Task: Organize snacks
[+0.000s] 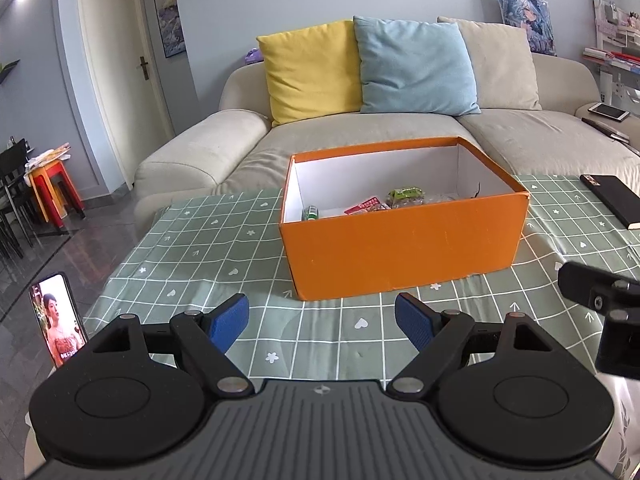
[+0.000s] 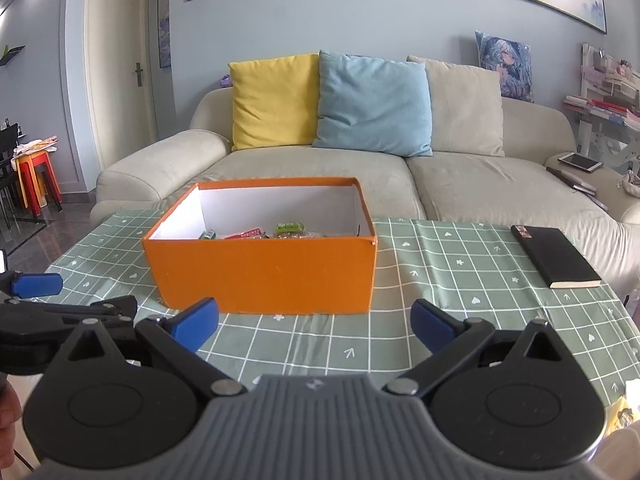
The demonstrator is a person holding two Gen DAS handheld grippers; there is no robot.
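An orange box (image 1: 400, 248) with white inner walls stands on the green checked tablecloth (image 1: 192, 256). Inside it lie a green snack pack (image 1: 406, 196), a red and white packet (image 1: 366, 206) and a small green can (image 1: 311, 213). My left gripper (image 1: 322, 326) hovers over the cloth in front of the box, open and empty. In the right wrist view the same orange box (image 2: 264, 268) sits ahead, with the green pack (image 2: 289, 229) showing over its rim. My right gripper (image 2: 316, 322) is open and empty, just short of the box. A blue finger of the left gripper (image 2: 36, 284) shows at the far left.
A black notebook (image 2: 554, 256) lies on the cloth to the right of the box. A phone (image 1: 59, 318) with a lit screen stands at the table's left edge. A beige sofa (image 2: 360, 172) with yellow, blue and beige cushions is behind the table. Part of the right gripper's body (image 1: 600, 300) is at the right.
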